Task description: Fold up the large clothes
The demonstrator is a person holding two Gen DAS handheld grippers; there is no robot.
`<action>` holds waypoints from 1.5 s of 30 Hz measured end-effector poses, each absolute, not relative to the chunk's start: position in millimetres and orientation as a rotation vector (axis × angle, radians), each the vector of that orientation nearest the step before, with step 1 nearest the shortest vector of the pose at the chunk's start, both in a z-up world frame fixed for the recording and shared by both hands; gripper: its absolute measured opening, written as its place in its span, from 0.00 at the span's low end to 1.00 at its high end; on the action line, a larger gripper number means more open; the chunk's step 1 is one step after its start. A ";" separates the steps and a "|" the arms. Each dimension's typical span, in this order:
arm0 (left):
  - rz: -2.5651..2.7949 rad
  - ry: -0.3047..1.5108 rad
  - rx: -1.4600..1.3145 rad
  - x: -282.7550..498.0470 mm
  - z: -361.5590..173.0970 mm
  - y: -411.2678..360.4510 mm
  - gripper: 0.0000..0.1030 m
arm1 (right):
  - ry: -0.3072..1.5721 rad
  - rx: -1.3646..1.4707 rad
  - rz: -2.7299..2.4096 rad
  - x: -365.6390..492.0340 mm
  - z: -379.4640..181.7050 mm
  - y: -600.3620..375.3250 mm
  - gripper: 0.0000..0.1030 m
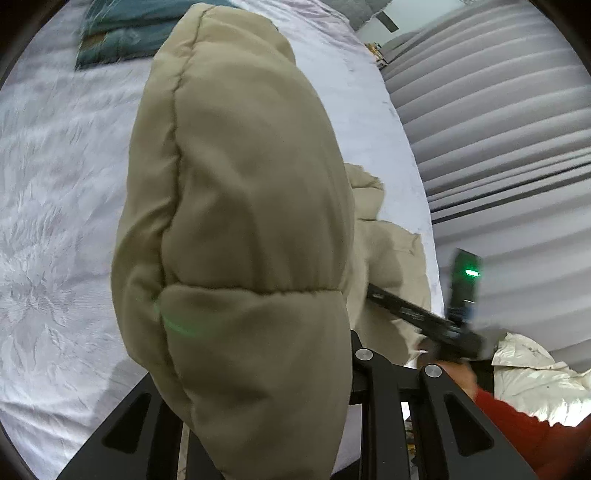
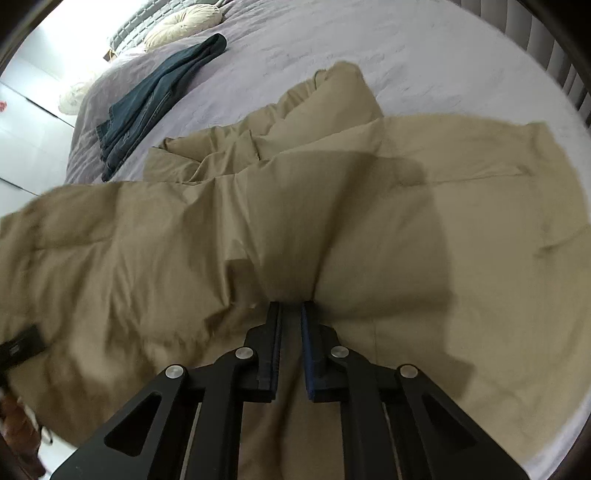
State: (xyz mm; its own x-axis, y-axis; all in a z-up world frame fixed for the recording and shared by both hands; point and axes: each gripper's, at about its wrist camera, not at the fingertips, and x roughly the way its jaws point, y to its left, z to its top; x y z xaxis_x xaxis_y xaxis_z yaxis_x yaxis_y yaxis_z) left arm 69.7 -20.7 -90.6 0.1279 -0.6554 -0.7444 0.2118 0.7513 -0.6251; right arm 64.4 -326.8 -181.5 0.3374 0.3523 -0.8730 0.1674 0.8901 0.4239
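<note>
We find the tan padded coat (image 2: 258,229) spread across the bed (image 2: 424,48). The right gripper (image 2: 291,314) has its fingers drawn nearly together, nipping a small ridge of coat cloth straight ahead of its tips. The left gripper (image 1: 258,424) is pinching a thick padded section of the same coat (image 1: 236,206); that section stands up directly in front of its lens and hides the fingertips.

Risks, in our judgement: the right-hand bite looks shallow and takes only a thin pleat, so a pull could slip the smooth cloth free. The left-hand bundle is bulky and may spring out or drag the rest of the coat askew, spoiling the fold line. With the left view largely blocked, placement on that side would be poorly checked.

Surroundings: dark blue trousers (image 2: 159,96) lie on the bed well beyond the coat, ahead and to the left of the right gripper, with round cushions (image 2: 184,26) farther off. A white jacket (image 1: 535,376) lies to the right of the left gripper, beside a red sleeve (image 1: 517,421). Nothing lies on the coat itself.
</note>
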 end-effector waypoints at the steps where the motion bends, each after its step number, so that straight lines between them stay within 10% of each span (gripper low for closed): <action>1: -0.649 1.293 -0.403 66.7 -79.5 -33.6 0.26 | 1.236 0.510 0.138 68.4 -187.0 -328.3 0.11; 21: -0.607 1.318 -0.149 54.8 -24.7 -281.0 0.27 | 1.190 0.854 0.167 37.9 -196.5 -432.8 0.07; 27: -0.789 1.423 -0.174 60.4 -57.1 -340.7 0.63 | 1.167 0.869 0.013 -36.1 -184.4 -484.6 0.09; 29: -0.876 1.457 -0.173 63.2 -65.2 -355.2 0.74 | 1.167 0.858 -0.012 -55.9 -180.9 -489.3 0.26; 31: -0.971 1.490 -0.167 67.4 -70.5 -368.3 0.75 | 1.151 0.845 -0.025 -80.5 -173.8 -489.2 0.78; 45: -1.096 1.504 -0.039 67.3 -98.1 -414.3 0.75 | 1.031 0.819 0.070 -135.6 -132.5 -439.4 0.81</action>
State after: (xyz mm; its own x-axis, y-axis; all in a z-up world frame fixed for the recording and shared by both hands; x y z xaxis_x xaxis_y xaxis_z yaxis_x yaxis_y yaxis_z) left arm 67.3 -414.3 -98.1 -0.2861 -0.5858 -0.7583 0.5424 0.5534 -0.6321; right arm -135.6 -439.4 -132.5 0.5392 0.4161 -0.7322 0.3130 0.7081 0.6329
